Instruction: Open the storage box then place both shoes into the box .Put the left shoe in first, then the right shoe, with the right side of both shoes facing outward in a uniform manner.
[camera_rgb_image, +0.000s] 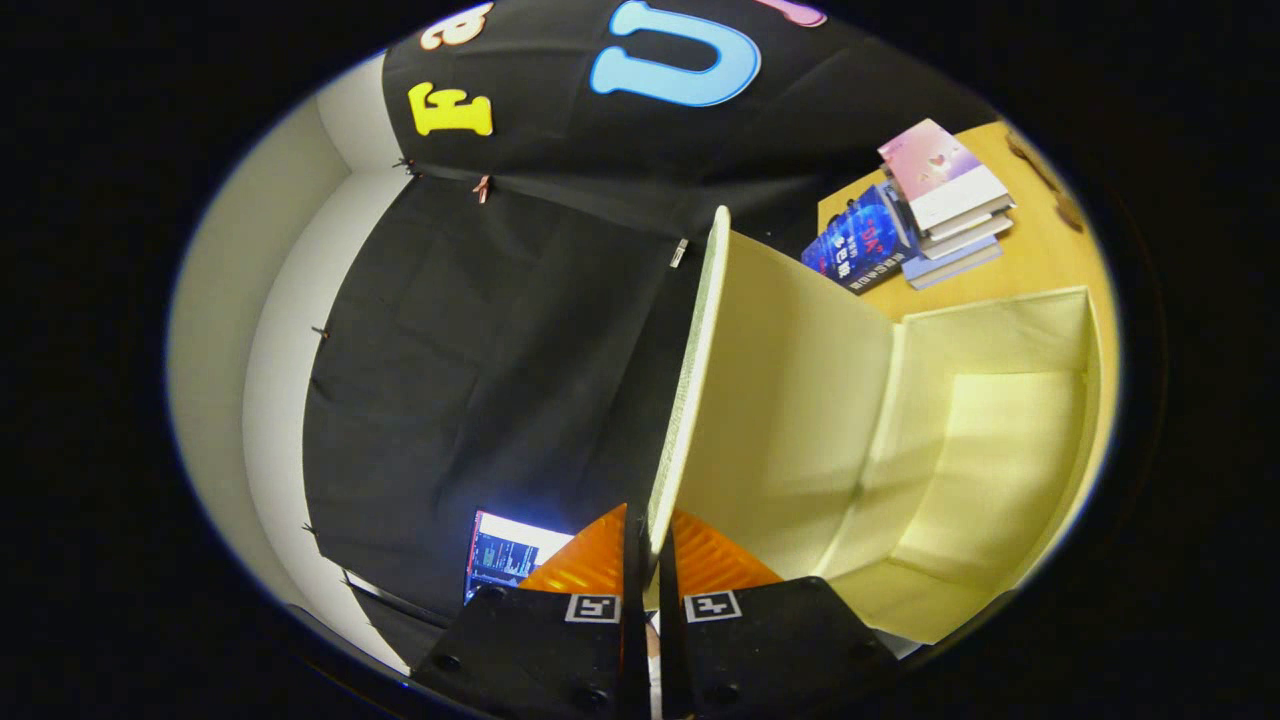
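Tongs (648, 545) pinch the raised lid (780, 400) edge, storage box (1000, 470) open just beyond.

Black cloth wall (480, 350), pale wall (290, 300) behind; wooden table (1040, 250) with book stack (945, 205); lit monitor (505, 555) low.

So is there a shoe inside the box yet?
No, the storage box interior is bare; the gripper is shut on its raised lid.

Storage box (960, 440) and lid (790, 400): smooth matt plastic, pale. Wall (480, 350): matt black cloth, creased. Table (1040, 255): smooth wood. Books (945, 190): glossy paper covers.
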